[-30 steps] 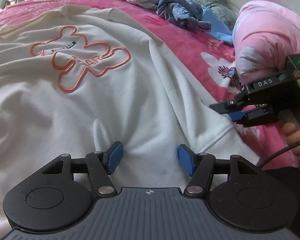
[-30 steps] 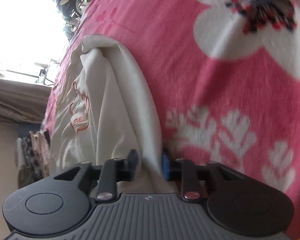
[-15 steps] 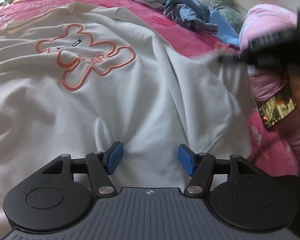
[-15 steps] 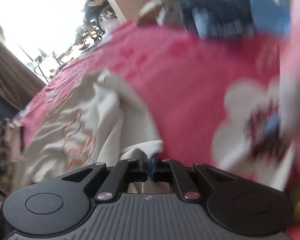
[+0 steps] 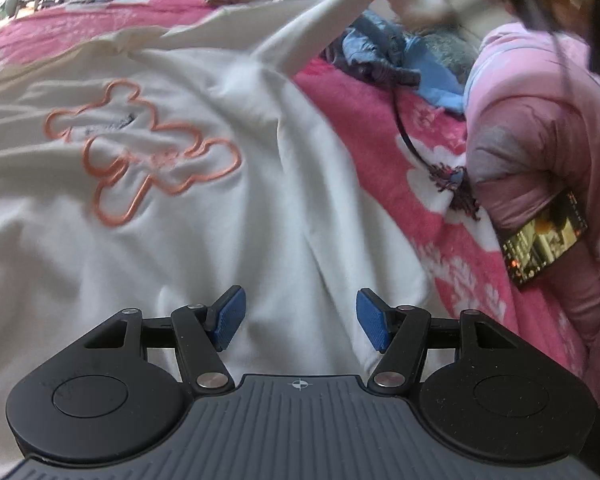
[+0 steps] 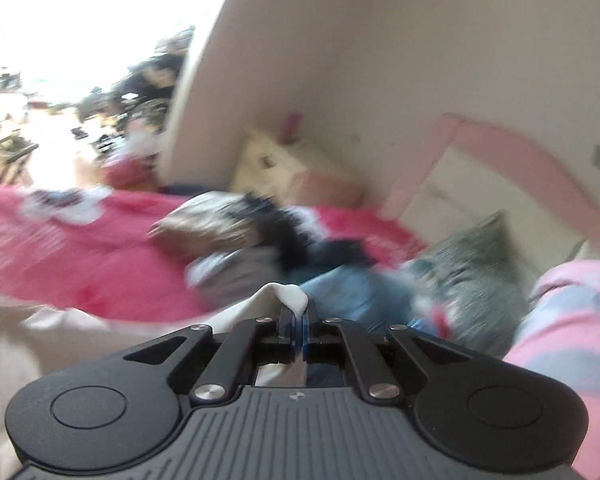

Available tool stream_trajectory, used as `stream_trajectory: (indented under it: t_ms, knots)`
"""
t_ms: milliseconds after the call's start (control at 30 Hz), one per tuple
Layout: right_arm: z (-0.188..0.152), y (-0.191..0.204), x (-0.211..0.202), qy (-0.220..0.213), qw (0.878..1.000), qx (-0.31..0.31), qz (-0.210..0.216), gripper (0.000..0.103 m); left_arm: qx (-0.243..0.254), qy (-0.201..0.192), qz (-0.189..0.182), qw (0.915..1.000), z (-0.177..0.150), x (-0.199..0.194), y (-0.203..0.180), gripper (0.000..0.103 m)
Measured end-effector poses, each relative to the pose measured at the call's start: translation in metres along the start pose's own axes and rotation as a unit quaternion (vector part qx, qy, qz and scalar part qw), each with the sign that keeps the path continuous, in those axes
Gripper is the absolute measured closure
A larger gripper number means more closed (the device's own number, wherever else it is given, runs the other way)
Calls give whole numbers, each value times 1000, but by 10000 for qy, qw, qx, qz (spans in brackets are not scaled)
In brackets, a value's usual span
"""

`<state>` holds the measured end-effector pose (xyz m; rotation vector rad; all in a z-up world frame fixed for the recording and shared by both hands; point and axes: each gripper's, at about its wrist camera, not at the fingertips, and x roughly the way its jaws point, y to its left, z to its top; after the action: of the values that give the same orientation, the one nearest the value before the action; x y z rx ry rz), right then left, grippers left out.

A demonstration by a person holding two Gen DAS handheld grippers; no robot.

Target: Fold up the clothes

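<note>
Right claw (image 6: 296, 326): pads pressed together on a fold of cream cloth, a small peak of it poking out above the tips. That cloth is the sleeve (image 5: 320, 12) of the white sweatshirt (image 5: 228, 216), held up in the air and drawn taut back toward the garment's shoulder. Judged reason: sleeve raised so it can be carried across the chest for a first fold.

Left claw (image 5: 298, 318): blue pads well apart, nothing between them, low over the sweatshirt's hem end. Probably placed there to pin or steady the body while the sleeve travels; contact with the cloth cannot be told.

The sweatshirt lies spread front-up on the pink floral bed cover (image 5: 376, 120), orange bear outline (image 5: 140, 152) showing. The body is wrinkled, not yet folded.

Beyond the sweatshirt's lifted sleeve: a heap of blue and dark clothes (image 5: 384, 56), presumably awaiting their turn. On the sleeve side of the sweatshirt, a pink quilt (image 5: 540, 132) with a lit phone (image 5: 544, 236) against it. The right wrist view is motion-blurred.
</note>
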<state>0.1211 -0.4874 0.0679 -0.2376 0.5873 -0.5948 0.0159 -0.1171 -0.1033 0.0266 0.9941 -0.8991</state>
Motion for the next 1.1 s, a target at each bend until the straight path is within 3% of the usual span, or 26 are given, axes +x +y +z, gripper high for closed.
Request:
stream_trajectory:
  t_ms: [133,333,400,433,467,500,533,700,800,933,1100]
  knots:
    - [24,-29,44,56,9988,211,-438,99,-110,92,-163,9998,5,10,4,41]
    - [27,-30,114,314,9942,148,-1019,99,-144,155,-264,9994,5,20,7,41]
    - [14,-25,139,649,9895,166,-1282,98,-154,169,-298,9993,7,21,8,41]
    - [3,-23,155,1093,9857,115,-1274,97,-157,176,-315,9992,8,22,9,41]
    - [-8,-21,168,1501,9806,60,-1257,86,-175,185,-327,9991,9,22,10,41]
    - [-16,-18,168,1669,9787,-17,-1194,61,-211,184,-334,9991,10,23,10,41]
    - [-24,-16,168,1837,9764,-93,-1130,52,-249,180,-340,9990,11,24,10,41]
    - [-65,-5,167,2639,9600,-471,-808,41,-481,-4,-379,9981,13,16,14,41]
    - [-55,-13,130,2400,9681,-380,-611,41,-547,-167,-397,9976,13,5,14,41]
    - [-33,-29,62,1817,9832,178,-36,40,-617,-364,-335,9969,11,-17,14,41]
    - [-31,-53,-55,868,9938,494,495,40,-521,-629,-128,9966,-7,-58,14,41]
